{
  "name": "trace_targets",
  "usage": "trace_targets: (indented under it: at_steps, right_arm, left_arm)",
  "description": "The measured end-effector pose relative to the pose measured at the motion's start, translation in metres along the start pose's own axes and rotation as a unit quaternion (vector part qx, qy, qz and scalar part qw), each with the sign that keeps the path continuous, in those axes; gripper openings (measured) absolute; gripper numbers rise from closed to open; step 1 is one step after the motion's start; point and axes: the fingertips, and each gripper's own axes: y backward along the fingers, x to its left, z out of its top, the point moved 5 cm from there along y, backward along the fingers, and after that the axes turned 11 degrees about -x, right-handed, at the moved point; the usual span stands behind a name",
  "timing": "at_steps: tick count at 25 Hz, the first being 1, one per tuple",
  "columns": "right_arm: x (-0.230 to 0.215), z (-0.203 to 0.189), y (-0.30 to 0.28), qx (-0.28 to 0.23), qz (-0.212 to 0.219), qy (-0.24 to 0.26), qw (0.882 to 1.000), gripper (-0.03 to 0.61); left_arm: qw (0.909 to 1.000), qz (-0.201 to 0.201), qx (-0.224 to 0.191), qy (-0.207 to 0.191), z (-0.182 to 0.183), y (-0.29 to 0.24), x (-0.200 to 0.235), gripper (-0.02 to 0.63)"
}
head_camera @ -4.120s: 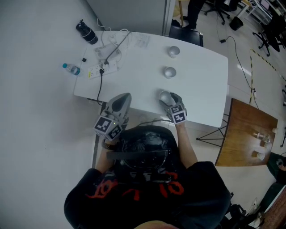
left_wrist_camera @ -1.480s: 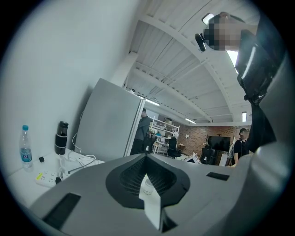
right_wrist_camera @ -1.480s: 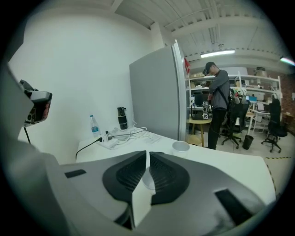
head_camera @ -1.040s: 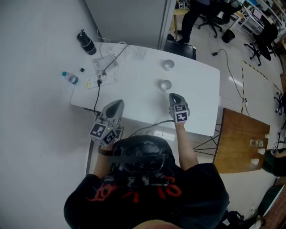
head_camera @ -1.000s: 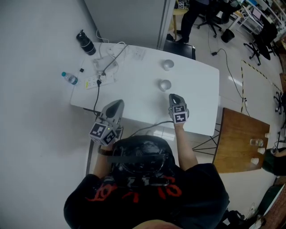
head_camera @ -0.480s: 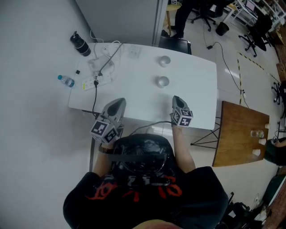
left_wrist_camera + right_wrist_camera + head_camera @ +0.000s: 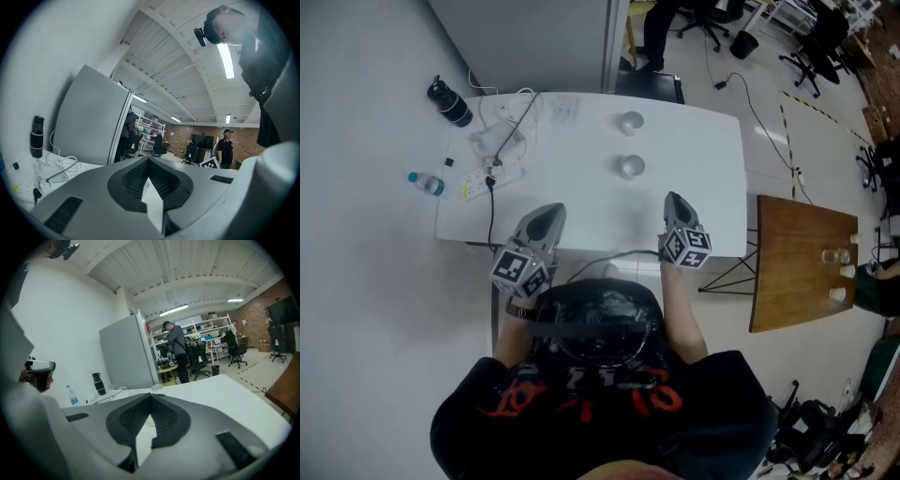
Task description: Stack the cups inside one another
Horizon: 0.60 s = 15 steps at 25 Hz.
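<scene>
Gleaming round silvery cups [image 7: 629, 167]

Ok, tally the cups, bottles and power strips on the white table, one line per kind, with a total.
Cups: 2 seen standing apart; whether any are nested inside can't be told
Bottles: 2 (black bottle, clear bottle)
Power strip: 1
Total: 5

No legible text or labels
</scene>
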Motion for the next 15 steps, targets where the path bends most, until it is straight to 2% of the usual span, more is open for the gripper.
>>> trace_targets:
  at_steps: [7, 15]
  right_arm:
    - [0.007, 0.006, 0.017, 0.009, 0.006, 0.024, 1.0, 0.005]
    - [0.034, 0.005, 0.02, 0.016, 0.055, 0.048, 0.997, 0.009]
  left_arm:
    - [0.9994, -0.024, -0.004, 0.024, -0.002, -0.003, 0.014, -0.009]
    - [0.9981, -0.051, 0.002, 0.034, -0.006, -0.007, 0.017, -0.009]
